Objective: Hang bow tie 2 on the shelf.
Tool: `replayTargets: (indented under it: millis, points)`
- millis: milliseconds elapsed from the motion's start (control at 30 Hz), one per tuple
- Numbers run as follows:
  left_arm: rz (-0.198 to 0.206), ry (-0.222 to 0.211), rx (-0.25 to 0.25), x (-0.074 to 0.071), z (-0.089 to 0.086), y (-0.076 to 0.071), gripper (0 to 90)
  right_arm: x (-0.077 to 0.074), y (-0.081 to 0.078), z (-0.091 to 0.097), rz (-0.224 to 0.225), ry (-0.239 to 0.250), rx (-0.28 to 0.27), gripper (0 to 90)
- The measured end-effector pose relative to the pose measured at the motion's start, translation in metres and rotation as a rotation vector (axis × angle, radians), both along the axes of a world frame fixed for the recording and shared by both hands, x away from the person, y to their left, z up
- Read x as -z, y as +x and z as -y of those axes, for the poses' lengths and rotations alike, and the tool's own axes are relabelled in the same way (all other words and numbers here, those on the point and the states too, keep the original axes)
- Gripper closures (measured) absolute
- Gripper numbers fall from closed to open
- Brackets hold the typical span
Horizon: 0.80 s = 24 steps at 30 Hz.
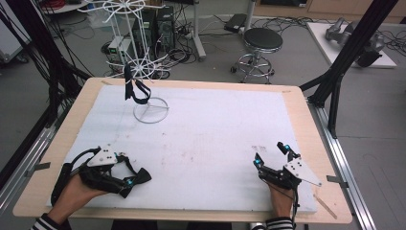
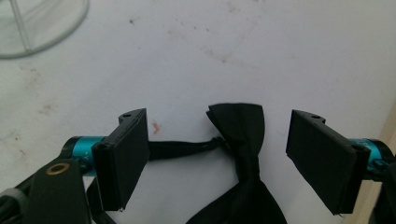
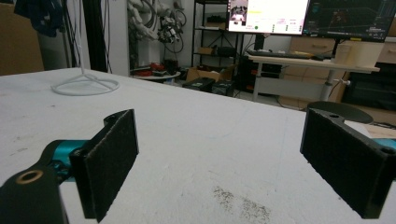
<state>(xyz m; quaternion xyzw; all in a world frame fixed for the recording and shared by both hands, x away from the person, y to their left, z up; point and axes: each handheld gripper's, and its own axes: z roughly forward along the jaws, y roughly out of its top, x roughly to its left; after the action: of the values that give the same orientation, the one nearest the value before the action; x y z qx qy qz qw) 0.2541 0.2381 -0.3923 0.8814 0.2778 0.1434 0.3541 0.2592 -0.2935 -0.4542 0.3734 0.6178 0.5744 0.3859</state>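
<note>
**Both claws open at the near edge, bow tie at the left one**

Table (image 1: 297, 103): wooden top, covered by a white sheet (image 1: 215, 129) with faint scuff marks.

Left claw (image 1: 133, 181): near left of the sheet, held low in the person's left hand (image 1: 76, 191). Jaws spread wide, gripping nothing. In the left gripper view a black bow tie (image 2: 243, 140) lies flat on the sheet between the two jaws, touching neither pad as far as I can tell. Its thin strap (image 2: 180, 148) runs off sideways behind one jaw.

Right claw (image 1: 272, 154): near right of the sheet, held in the right hand (image 1: 280, 199). Jaws apart, empty. The right gripper view looks across bare sheet between the pads, with a grey smudge (image 3: 243, 205) just ahead.

White wire stand (image 1: 139, 62): far left of the sheet, well apart from both claws, ring base (image 1: 151, 111) resting on the sheet. A second black strap (image 1: 134, 88) hangs from one of its arms.

Beyond the table: a black stool (image 1: 262, 40) on the floor, cables and computer cases.
</note>
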Motion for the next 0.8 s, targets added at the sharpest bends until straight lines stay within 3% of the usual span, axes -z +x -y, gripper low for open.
replayTargets:
  millis: [367, 800]
  points:
    - [-0.088, 0.025, 0.017, 0.007, 0.003, 0.002, 26.0, 0.000, 0.000, 0.000, 0.001, 0.003, 0.000, 10.7]
    - [-0.156, 0.100, 0.084, 0.015, 0.008, 0.008, 35.0, 0.000, 0.000, 0.000, -0.003, 0.005, 0.002, 10.8]
